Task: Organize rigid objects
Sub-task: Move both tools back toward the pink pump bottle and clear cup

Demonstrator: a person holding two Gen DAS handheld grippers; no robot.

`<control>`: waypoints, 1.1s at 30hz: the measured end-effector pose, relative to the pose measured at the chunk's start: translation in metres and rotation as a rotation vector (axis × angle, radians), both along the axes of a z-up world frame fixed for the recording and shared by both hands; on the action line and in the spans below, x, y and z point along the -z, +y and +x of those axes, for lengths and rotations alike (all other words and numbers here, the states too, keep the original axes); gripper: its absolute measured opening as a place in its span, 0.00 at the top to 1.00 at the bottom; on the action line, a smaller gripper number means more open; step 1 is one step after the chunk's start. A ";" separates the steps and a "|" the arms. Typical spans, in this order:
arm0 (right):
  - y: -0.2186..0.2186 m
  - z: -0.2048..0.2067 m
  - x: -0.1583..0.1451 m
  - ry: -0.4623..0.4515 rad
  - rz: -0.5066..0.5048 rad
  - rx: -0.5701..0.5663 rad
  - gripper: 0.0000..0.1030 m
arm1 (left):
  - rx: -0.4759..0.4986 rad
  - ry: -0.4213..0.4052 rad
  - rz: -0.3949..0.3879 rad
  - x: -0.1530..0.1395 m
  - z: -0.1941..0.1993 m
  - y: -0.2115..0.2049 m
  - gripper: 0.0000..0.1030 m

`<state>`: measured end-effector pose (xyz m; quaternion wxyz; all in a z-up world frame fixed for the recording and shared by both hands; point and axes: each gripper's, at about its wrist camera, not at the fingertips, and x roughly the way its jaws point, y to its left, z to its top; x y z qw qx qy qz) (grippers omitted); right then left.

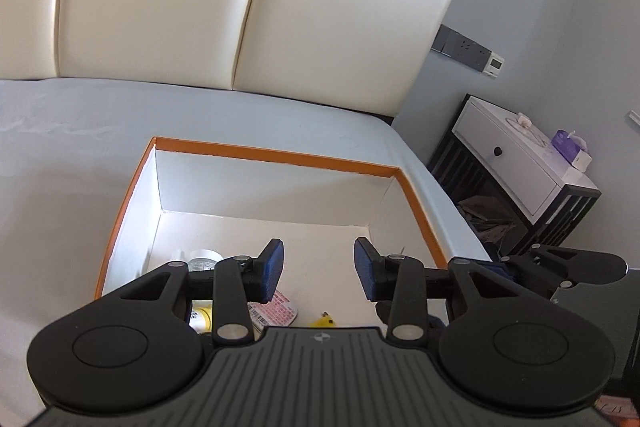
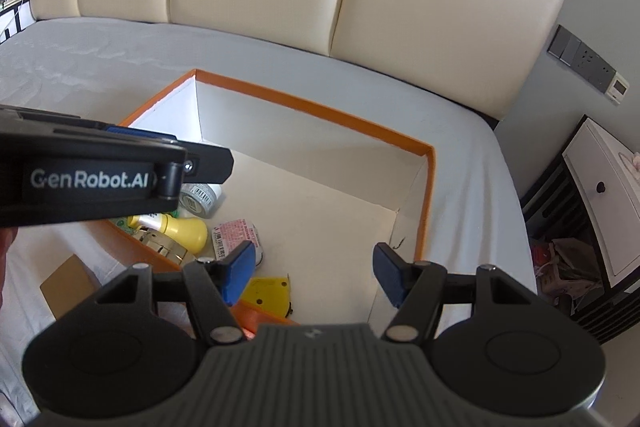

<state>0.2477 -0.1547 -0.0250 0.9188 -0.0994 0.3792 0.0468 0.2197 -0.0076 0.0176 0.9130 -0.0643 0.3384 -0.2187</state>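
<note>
left gripper [image 1: 319,269] hovering lower centre, jaws parted, gripping nothing | right gripper [image 2: 314,273] lower centre, jaws standing wide, empty | orange-rimmed box [image 2: 320,107] sitting mid-frame on bed [image 2: 100,43] | yellow bottle [image 2: 186,229], pink packet [image 2: 236,233], yellow tape measure [image 2: 270,293] lying inside box, lower left

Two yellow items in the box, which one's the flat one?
The yellow tape measure at the box's near edge: flat, squarish, with screw holes. The other, the yellow bottle, is rounded and lies on its side farther left.
</note>
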 end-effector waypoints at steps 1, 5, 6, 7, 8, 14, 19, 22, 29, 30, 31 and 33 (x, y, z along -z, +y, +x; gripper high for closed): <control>-0.002 -0.005 -0.001 -0.011 0.005 0.003 0.37 | 0.002 -0.007 0.002 0.000 -0.003 -0.001 0.57; -0.008 -0.022 -0.005 -0.050 0.032 0.009 0.37 | 0.024 -0.025 0.010 0.000 -0.017 -0.006 0.57; -0.010 -0.027 -0.006 -0.062 0.038 0.011 0.37 | 0.030 -0.027 0.012 -0.001 -0.021 -0.008 0.57; -0.012 -0.032 -0.006 -0.075 0.044 0.011 0.37 | 0.036 -0.030 0.015 -0.001 -0.024 -0.009 0.57; -0.014 -0.038 -0.006 -0.087 0.050 0.012 0.37 | 0.043 -0.034 0.018 -0.002 -0.027 -0.011 0.57; -0.025 -0.071 0.002 -0.131 0.099 0.047 0.37 | 0.061 -0.041 0.022 -0.004 -0.048 -0.020 0.57; -0.036 -0.095 0.017 -0.147 0.098 0.093 0.37 | 0.058 0.000 0.017 0.012 -0.065 -0.017 0.56; -0.038 -0.104 0.028 -0.137 0.103 0.118 0.37 | 0.054 0.040 0.011 0.024 -0.071 -0.013 0.57; -0.041 -0.115 0.055 -0.082 0.131 0.170 0.38 | 0.021 0.160 -0.036 0.052 -0.083 0.005 0.57; -0.043 -0.116 0.059 -0.074 0.134 0.177 0.38 | 0.016 0.173 -0.038 0.055 -0.085 0.006 0.57; -0.042 -0.118 0.063 -0.065 0.137 0.185 0.38 | 0.010 0.189 -0.036 0.059 -0.086 0.008 0.57; -0.045 -0.120 0.069 -0.048 0.147 0.201 0.38 | -0.002 0.222 -0.031 0.067 -0.089 0.010 0.56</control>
